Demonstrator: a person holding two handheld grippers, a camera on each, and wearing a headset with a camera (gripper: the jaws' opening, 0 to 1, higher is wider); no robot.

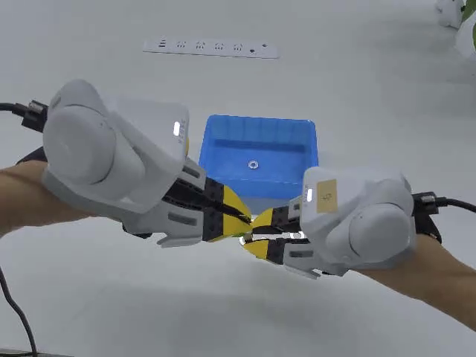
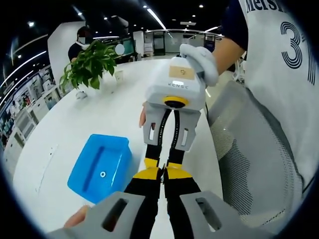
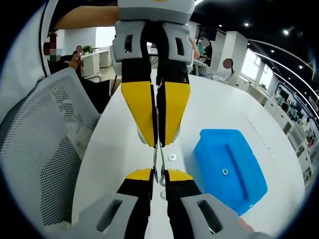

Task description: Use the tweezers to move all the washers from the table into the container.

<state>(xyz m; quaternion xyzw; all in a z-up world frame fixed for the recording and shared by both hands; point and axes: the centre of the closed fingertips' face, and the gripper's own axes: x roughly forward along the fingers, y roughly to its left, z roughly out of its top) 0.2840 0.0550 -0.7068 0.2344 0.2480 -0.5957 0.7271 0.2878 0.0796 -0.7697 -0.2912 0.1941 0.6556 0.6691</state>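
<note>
Tweezers (image 3: 157, 160) run as a thin bright metal strip between the two grippers, which meet tip to tip over the desk (image 3: 117, 159), close in front of the container (image 3: 251, 167). The left gripper (image 3: 158, 140) has its yellow fingers (image 3: 138, 112) pressed together on one stretch of the strip. The right gripper (image 3: 158, 175) has its own fingers drawn close on the other end and seems to pinch it too, though the contact itself is hard to make out. A washer (image 3: 172, 157) lies flat on the desk just beside the tweezers, between them and the container. It looks like a small, thin metal ring: light, stiff and probably slippery on the smooth top, so it may skate away if nudged from one side. The safer hold would be across the rim, or with one tip through the hole, and a gentle squeeze. The tweezers are narrow and likely springy, so they could twist in such broad fingers unless held on their flat sides. The container is a shallow, open blue tray standing upright. It holds a second washer (image 3: 225, 172) near the middle of its floor, and I can see nothing else inside.
</note>
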